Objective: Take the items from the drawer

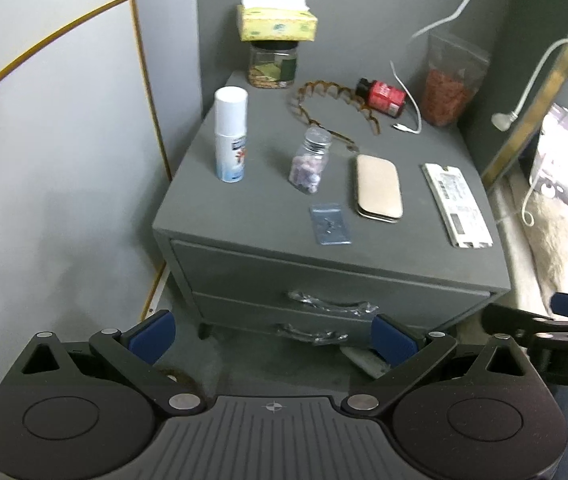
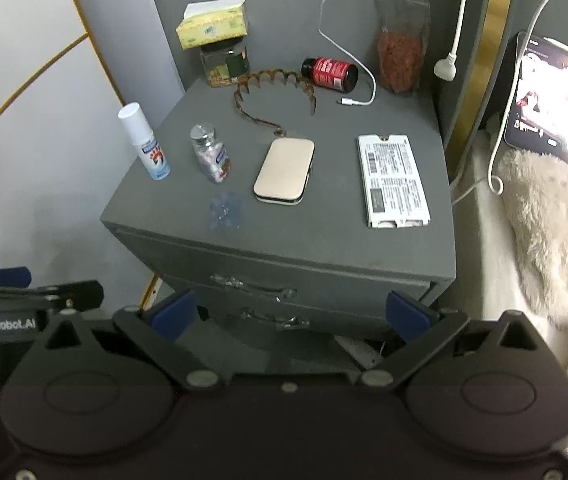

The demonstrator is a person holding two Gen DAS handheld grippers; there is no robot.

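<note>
A grey nightstand (image 1: 244, 208) (image 2: 323, 236) has two shut drawers. The upper drawer (image 1: 268, 276) (image 2: 323, 284) has a clear handle (image 1: 333, 303) (image 2: 254, 285); the lower drawer's handle (image 1: 309, 334) (image 2: 274, 319) sits below it. My left gripper (image 1: 274, 338) is open and empty, held in front of and below the drawers. My right gripper (image 2: 289, 316) is open and empty, just in front of the drawer fronts. Each gripper shows at the edge of the other's view.
On top stand a white spray can (image 1: 231, 134), a small pill jar (image 1: 311, 160), a beige case (image 1: 378, 188), a white box (image 1: 456, 204), a clear bag (image 1: 329, 224), a hair band (image 1: 323, 108), a red bottle (image 1: 381, 96), cables. A bed with a fur throw (image 2: 547, 232) lies right.
</note>
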